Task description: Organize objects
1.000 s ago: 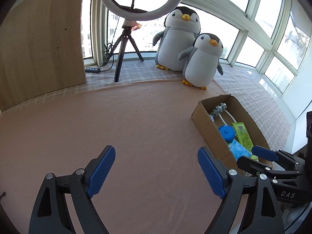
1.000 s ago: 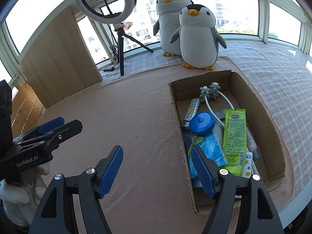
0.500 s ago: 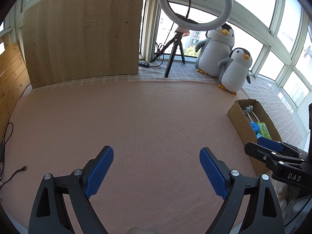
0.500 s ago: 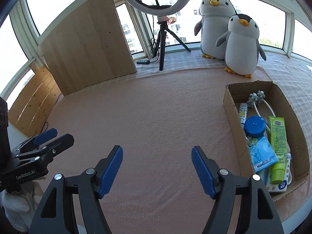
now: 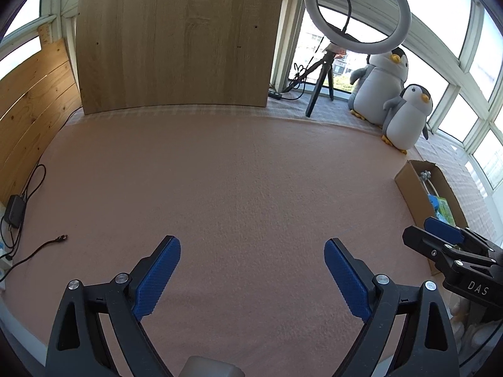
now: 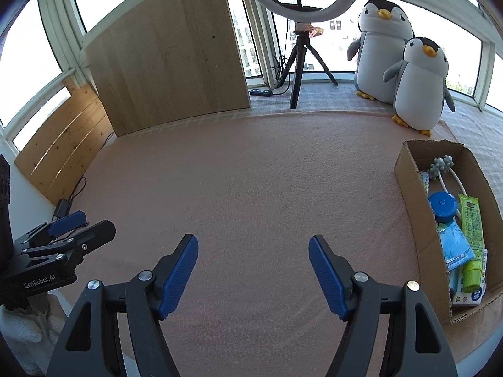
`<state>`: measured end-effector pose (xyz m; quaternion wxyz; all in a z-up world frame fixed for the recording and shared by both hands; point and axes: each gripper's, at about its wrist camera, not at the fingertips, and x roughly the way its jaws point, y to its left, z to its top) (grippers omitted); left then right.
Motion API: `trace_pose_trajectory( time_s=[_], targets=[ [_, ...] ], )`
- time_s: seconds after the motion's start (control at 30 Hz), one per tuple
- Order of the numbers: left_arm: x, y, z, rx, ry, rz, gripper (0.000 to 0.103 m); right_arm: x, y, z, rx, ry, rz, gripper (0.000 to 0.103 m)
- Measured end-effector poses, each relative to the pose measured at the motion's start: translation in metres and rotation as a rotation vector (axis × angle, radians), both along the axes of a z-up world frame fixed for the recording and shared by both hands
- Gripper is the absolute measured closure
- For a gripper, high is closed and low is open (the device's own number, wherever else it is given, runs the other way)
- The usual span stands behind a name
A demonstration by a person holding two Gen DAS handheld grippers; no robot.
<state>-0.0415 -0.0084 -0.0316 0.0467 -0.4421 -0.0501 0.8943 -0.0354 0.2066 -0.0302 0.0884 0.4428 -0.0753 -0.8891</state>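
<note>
Wide pink felt-like mat, fuzzy, bare in middle. Flat wood-grain board upright at back. Two plush penguins, soft, rounded, by window. Oblong cardboard box at right edge of mat. Left gripper and right gripper both spread wide, holding nothing. Seen clearly only in right view: round blue lid, green tube, knobby massager inside box.

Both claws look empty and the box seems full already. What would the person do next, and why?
Probably just set both tools down. The left gripper and right gripper are open and hold nothing, the pink mat shows no loose items, and the tube and blue lid already lie in the cardboard box.
</note>
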Motion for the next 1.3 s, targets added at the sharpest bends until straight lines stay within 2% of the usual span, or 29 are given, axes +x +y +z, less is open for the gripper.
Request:
trace_pose_trajectory(
  time_s=[0.3,0.63,1.3],
  targets=[
    [-0.006,-0.003,0.001,-0.003,0.008,0.005,0.005,-0.001,-0.010,0.001,0.023,0.019,0.010,0.034],
    [-0.014,-0.003,-0.004,0.016,-0.001,0.006,0.005,-0.005,-0.008,-0.003,0.022,0.006,0.003,0.033],
    [-0.016,0.000,-0.011,0.002,-0.017,0.004,0.004,-0.009,-0.006,-0.012,0.015,-0.022,0.009,0.033]
  ],
)
